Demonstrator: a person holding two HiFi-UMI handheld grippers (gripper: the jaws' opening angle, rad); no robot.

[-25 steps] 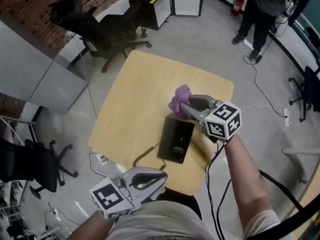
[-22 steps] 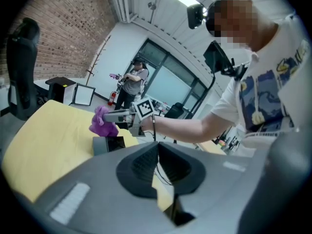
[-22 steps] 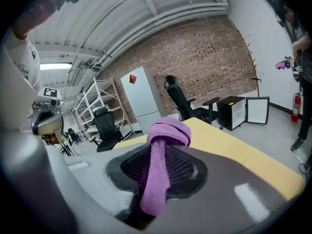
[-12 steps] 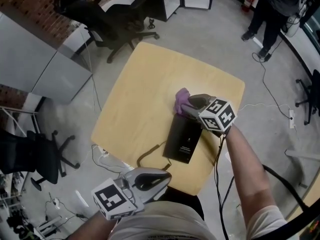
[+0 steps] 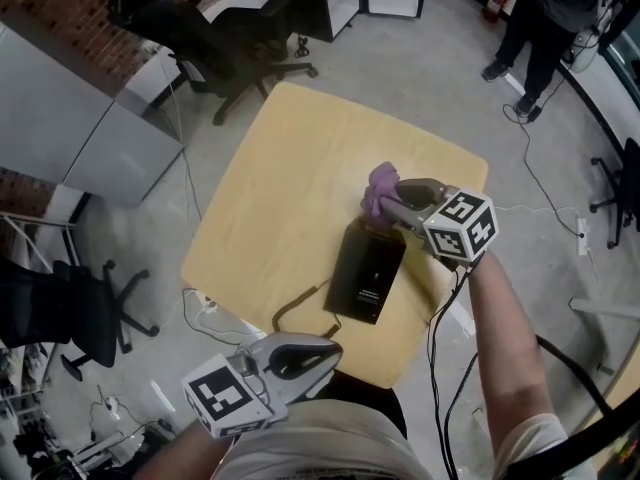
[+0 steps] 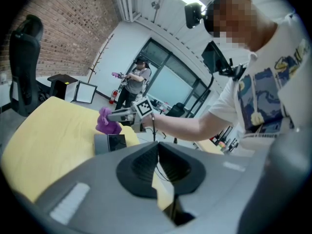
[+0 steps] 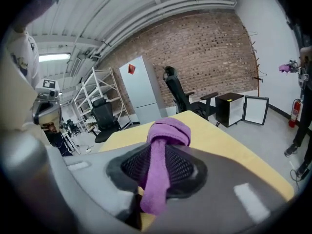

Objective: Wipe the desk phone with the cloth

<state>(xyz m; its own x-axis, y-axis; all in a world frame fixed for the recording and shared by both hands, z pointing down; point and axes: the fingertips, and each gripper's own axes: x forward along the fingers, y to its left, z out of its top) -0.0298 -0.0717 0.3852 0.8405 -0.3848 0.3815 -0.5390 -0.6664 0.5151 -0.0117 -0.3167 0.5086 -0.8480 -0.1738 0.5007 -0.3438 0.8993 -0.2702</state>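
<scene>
The right gripper (image 5: pixel 389 206) is clamping a bunched purple cloth (image 5: pixel 379 186). Its jaws are closing almost fully on the fabric, with one strip trailing back between the pads and a rounded wad sticking out ahead of the tips. The flat black desk phone (image 5: pixel 368 276) is lying on the yellow table (image 5: pixel 290 158) just under and behind those tips, reaching back toward the person below the gripper's body. The wad is sitting at the phone's far end. It looks to be meeting or just clearing the top edge there, and no view is settling which. The left gripper (image 5: pixel 332 349) is hanging well apart from the phone, off the table's near edge by the person's body. Its jaws are pressing together on nothing and pointing toward the work, and it is taking no part at present. A cord (image 5: pixel 296 310) is running from the phone's near end toward that gripper. Judging from this, the wiping step is under way, with the cloth at one end of a stroke. The next move is calling for light downward pressure and a draw of the wad back along the phone's face toward the person. The light, unheld phone may be sliding, so the idle left gripper could be steadying it.
</scene>
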